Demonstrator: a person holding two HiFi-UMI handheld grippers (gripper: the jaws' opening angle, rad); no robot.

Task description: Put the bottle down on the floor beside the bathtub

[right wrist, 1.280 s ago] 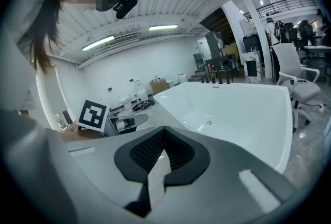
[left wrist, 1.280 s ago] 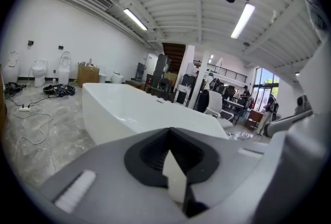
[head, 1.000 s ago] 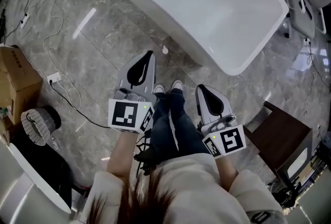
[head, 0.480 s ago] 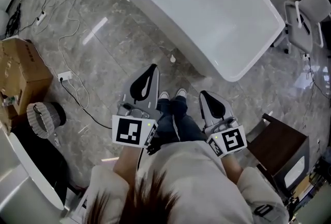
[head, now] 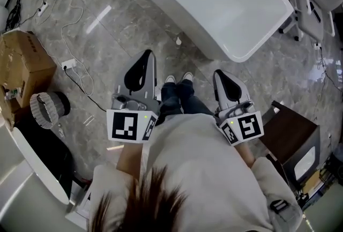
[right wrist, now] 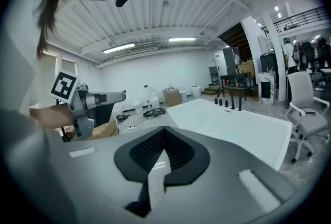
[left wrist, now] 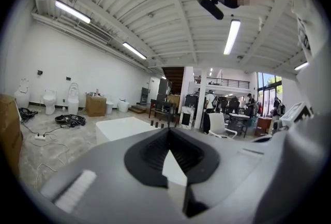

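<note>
A small white bottle (head: 178, 40) stands on the grey marble floor just beside the white bathtub (head: 252, 38). It is a short way ahead of the person's shoes (head: 178, 78). My left gripper (head: 148, 54) hangs left of the shoes, shut and empty, its tip short of the bottle and to its left. My right gripper (head: 218, 73) hangs right of the shoes, also shut with nothing in it. The left gripper view shows the left gripper (left wrist: 168, 134) shut, with the bathtub (left wrist: 121, 127) beyond it. In the right gripper view, the right gripper (right wrist: 164, 132) points past the bathtub (right wrist: 232, 124).
A cardboard box (head: 27, 67), a ribbed round bin (head: 45, 107) and a cable with a power strip (head: 68, 64) lie at the left. A dark wooden stool (head: 292, 142) stands at the right. An office chair (head: 316, 6) is beyond the tub's end.
Both grippers have drawn back a little toward the body, away from the bottle. The bottle stays on the floor by the tub. The head view has shifted.
</note>
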